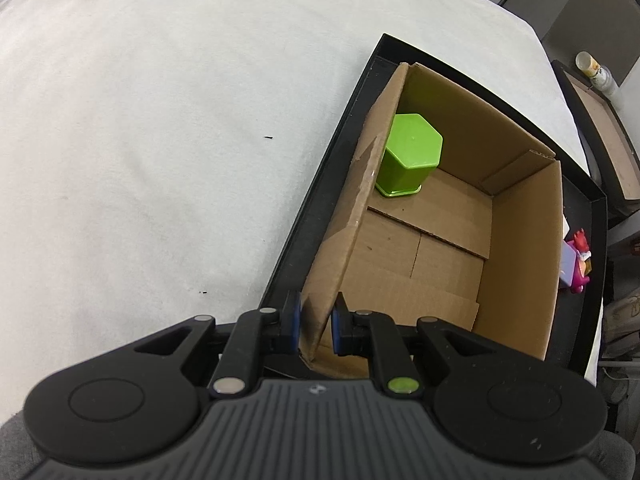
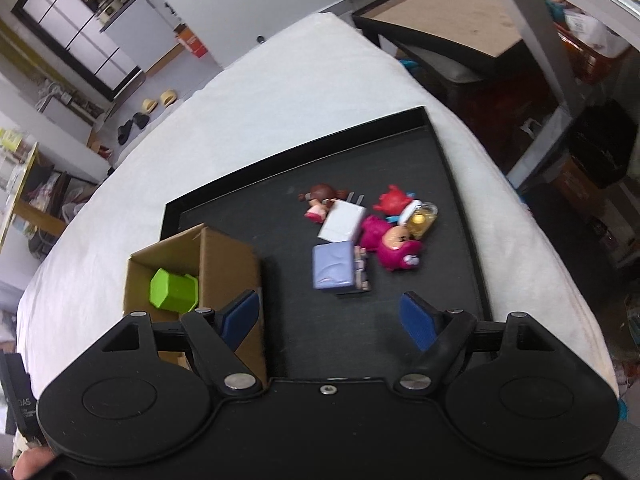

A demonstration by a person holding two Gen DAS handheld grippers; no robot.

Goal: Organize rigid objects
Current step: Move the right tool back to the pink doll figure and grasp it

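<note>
Ahead of the right gripper (image 2: pixel 330 316), whose jaws are spread wide and empty, the lilac plastic block toy (image 2: pixel 334 266) lies on the black tray (image 2: pixel 460 200), beside the brown cardboard box (image 1: pixel 520 264), whose wall is pinched by the left gripper (image 1: pixel 316 322).

Partial white letters "DAS" on a black object (image 2: pixel 18 404) at the frame's left edge — nothing else legible
</note>
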